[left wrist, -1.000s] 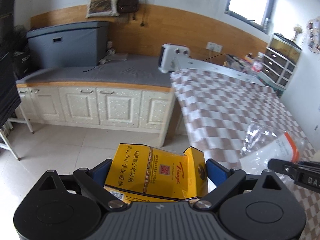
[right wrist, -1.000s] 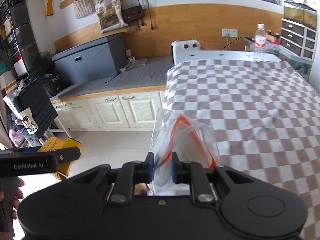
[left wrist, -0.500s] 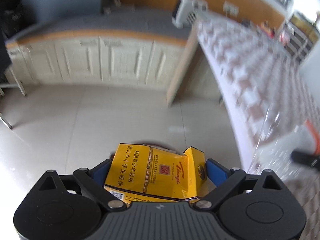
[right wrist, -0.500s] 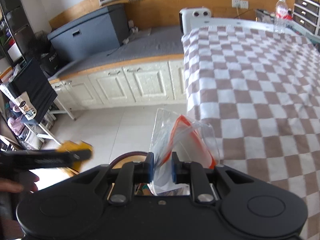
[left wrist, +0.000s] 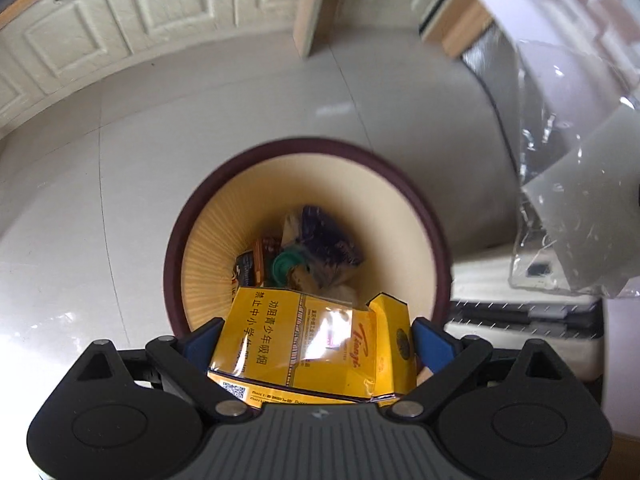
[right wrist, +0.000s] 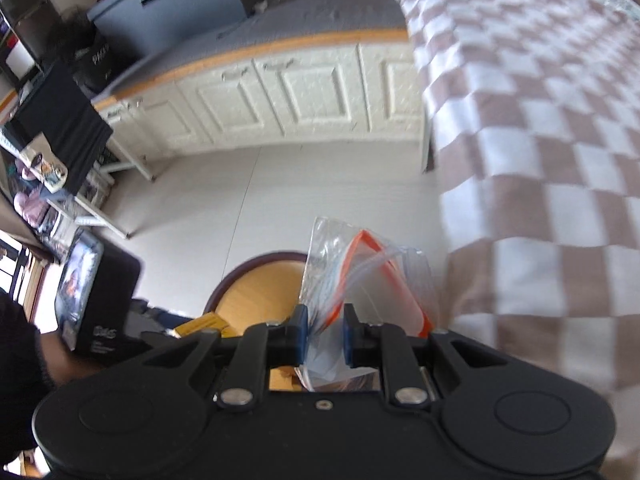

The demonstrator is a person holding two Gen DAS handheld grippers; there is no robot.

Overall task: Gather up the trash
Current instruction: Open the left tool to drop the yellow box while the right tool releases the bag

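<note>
**Both grippers loaded at the bin**

While the left gripper (left wrist: 316, 330) clamps a yellow carton (left wrist: 308, 340), it hangs directly above the round trash bin (left wrist: 404, 184), which holds wrappers and a green cap. Just right of the bin's rim, the right gripper (right wrist: 323, 334) pinches a clear zip bag (right wrist: 360, 276) beside the checkered tablecloth (right wrist: 540, 140).

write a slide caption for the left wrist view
Left tool holds a yellow carton over a round trash bin already holding wrappers.
</note>
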